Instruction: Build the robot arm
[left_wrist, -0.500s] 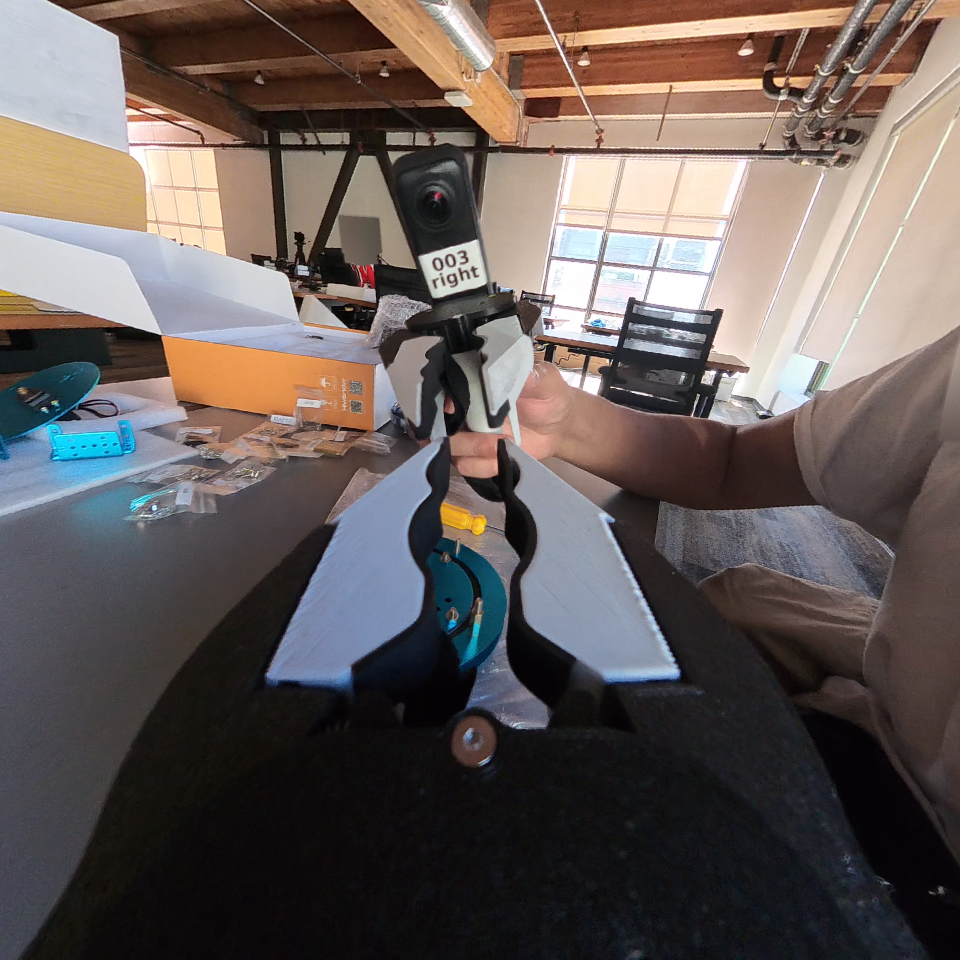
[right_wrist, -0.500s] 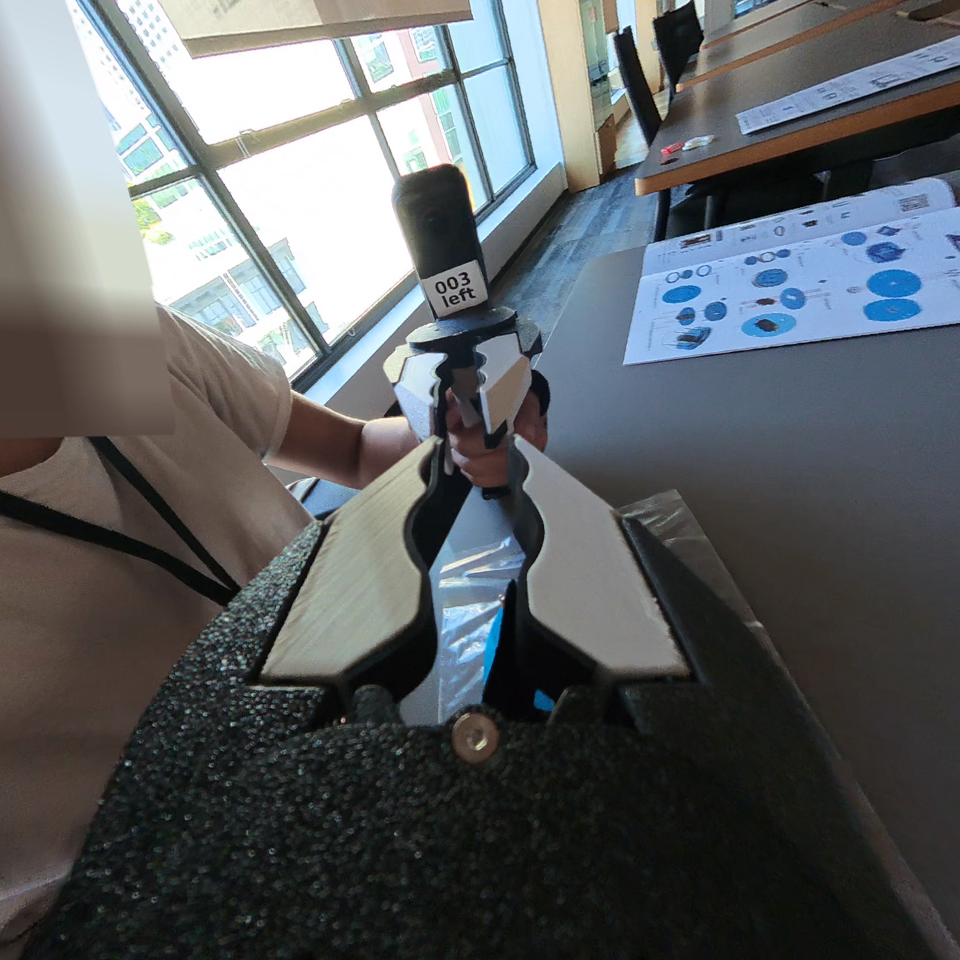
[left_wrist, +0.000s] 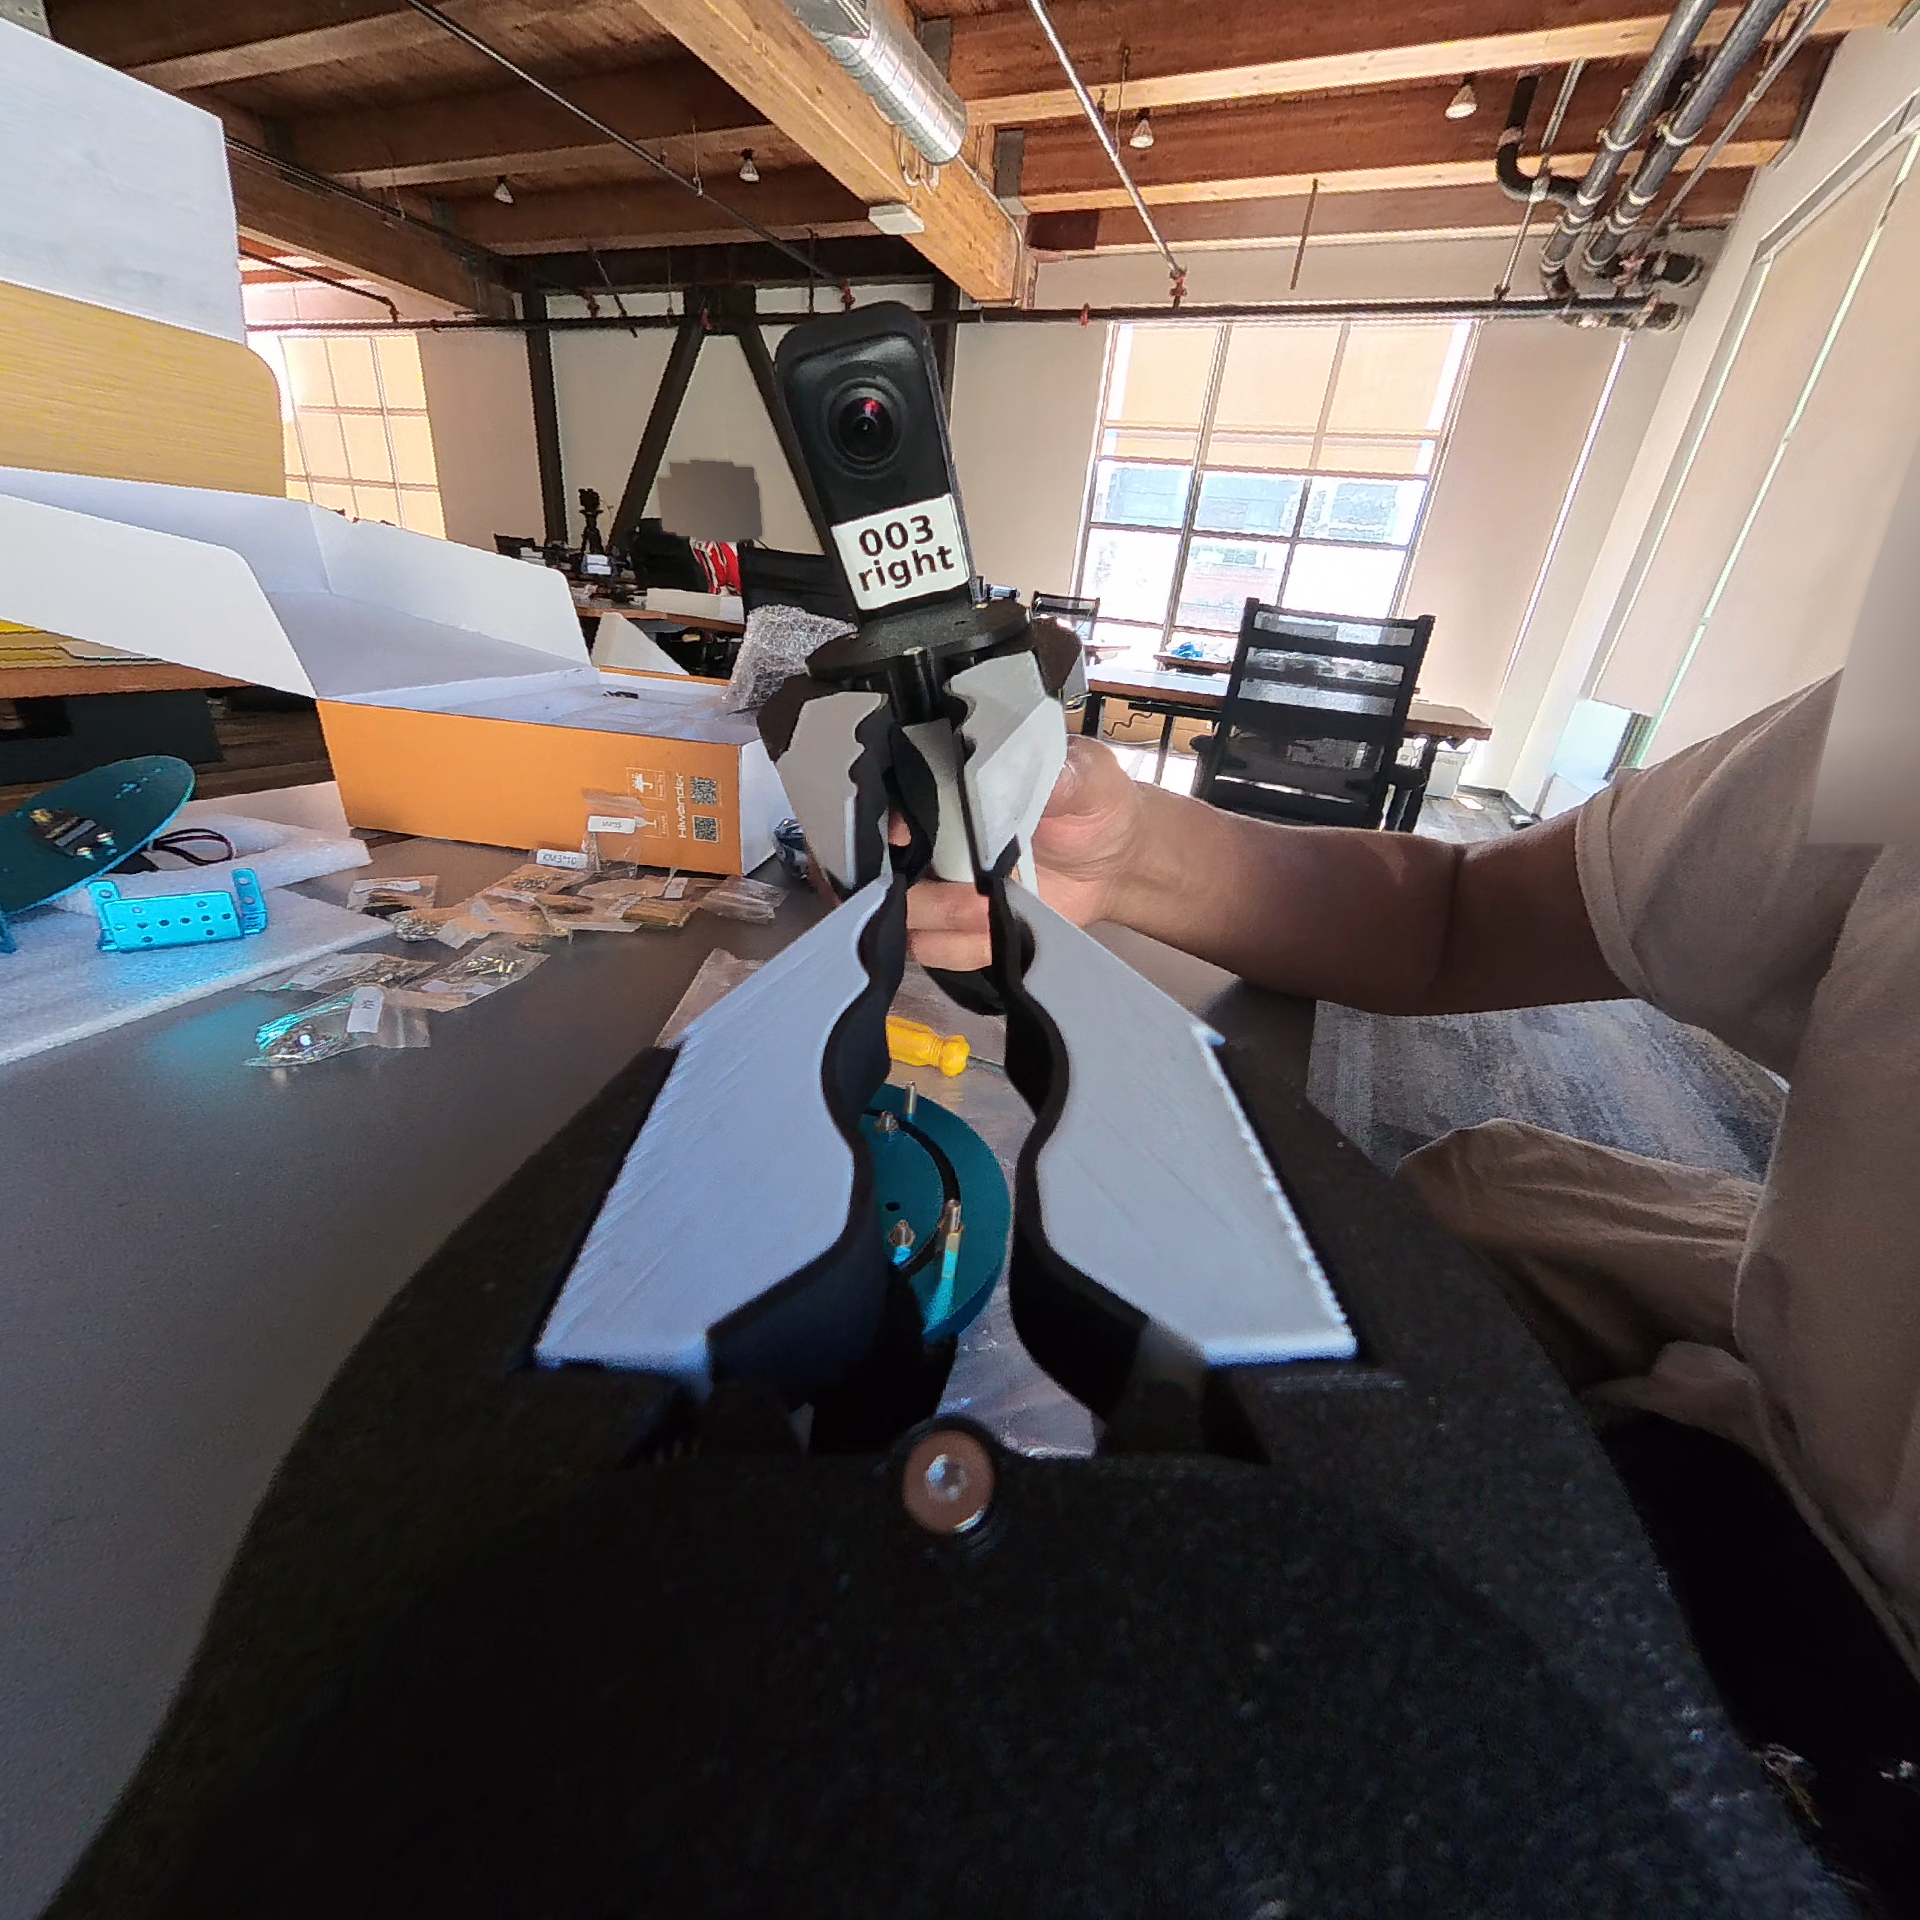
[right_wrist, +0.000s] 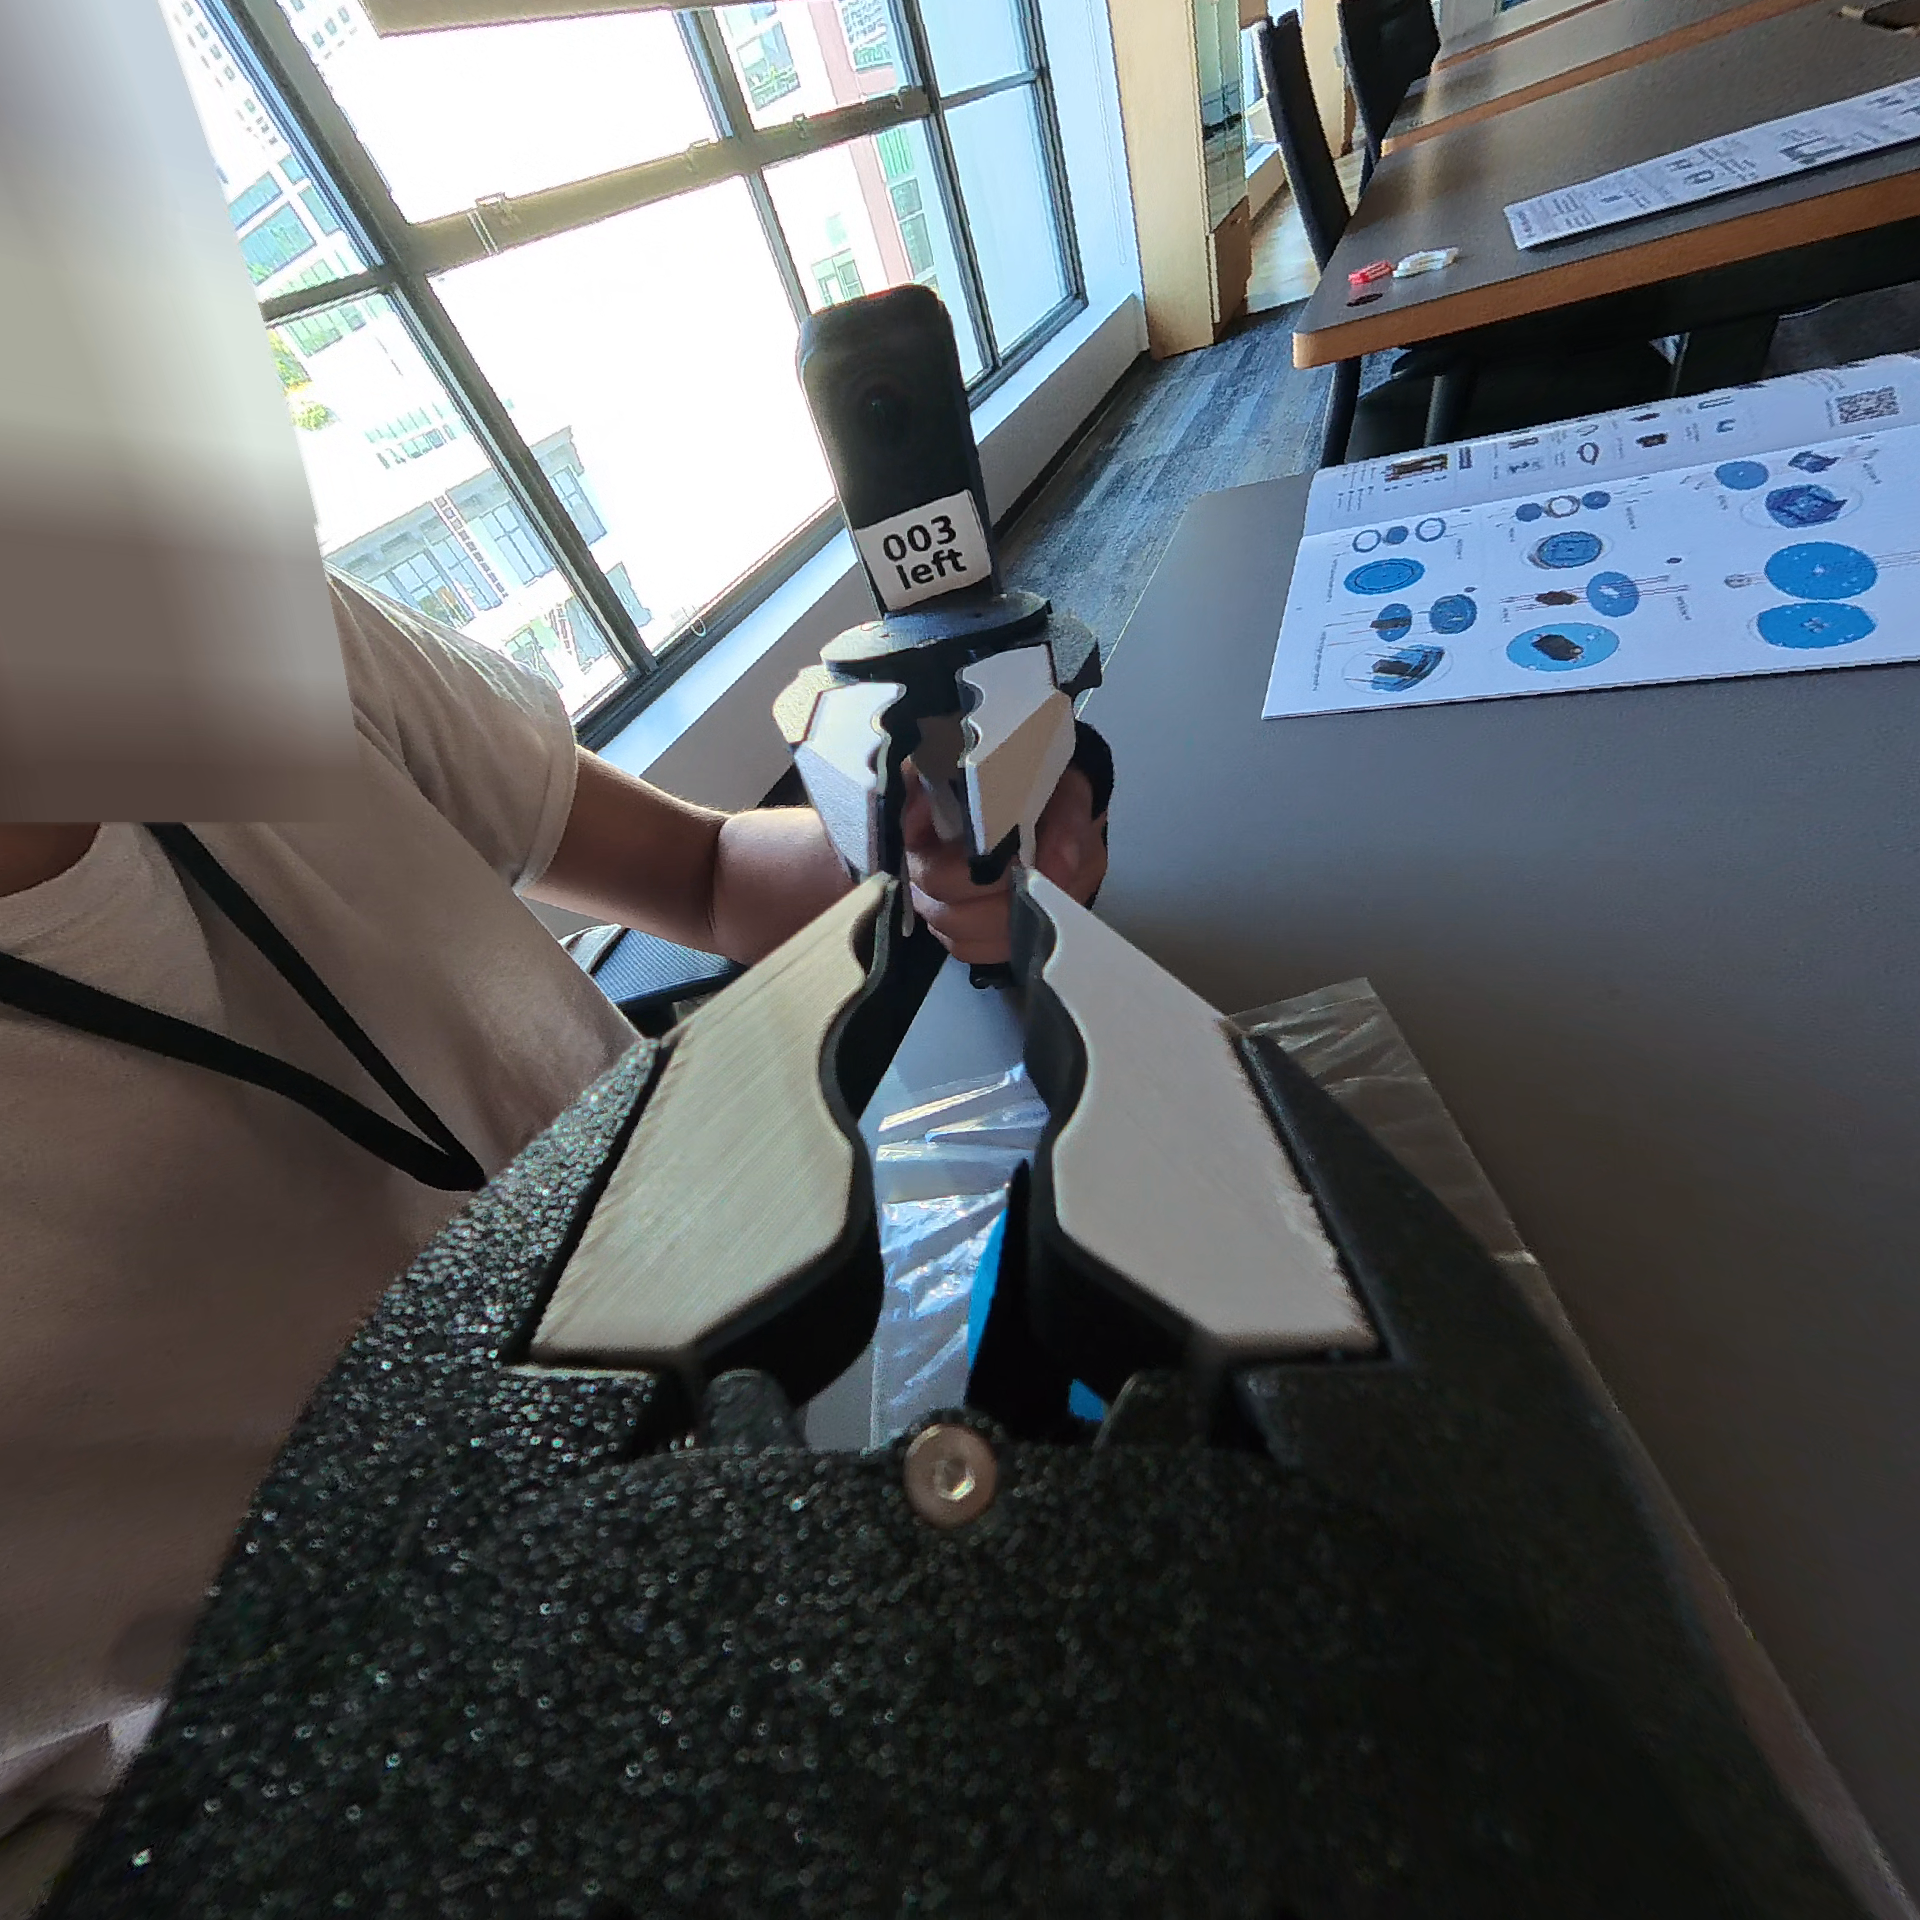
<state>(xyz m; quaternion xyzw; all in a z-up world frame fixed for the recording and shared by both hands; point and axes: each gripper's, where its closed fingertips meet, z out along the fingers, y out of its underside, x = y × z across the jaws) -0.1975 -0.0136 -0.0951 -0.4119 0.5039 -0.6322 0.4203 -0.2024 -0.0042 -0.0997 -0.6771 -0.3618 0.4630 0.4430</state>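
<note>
From my remote seat I see a white sticker (left_wrist: 906, 556) with black print on the camera (left_wrist: 868, 436) atop the right gripper (left_wrist: 925, 873), and a matching sticker (right_wrist: 923, 554) on the camera (right_wrist: 883, 416) of the left gripper (right_wrist: 940, 862). The orange box (left_wrist: 540, 790) carries small white print and two square codes (left_wrist: 704, 805) on its side, and the little bags (left_wrist: 613, 826) before it bear white tags too small for me to read. On the table (right_wrist: 1558, 935) lies a printed sheet (right_wrist: 1600, 561) with blue diagrams, fine captions and a square code (right_wrist: 1865, 403).
</note>
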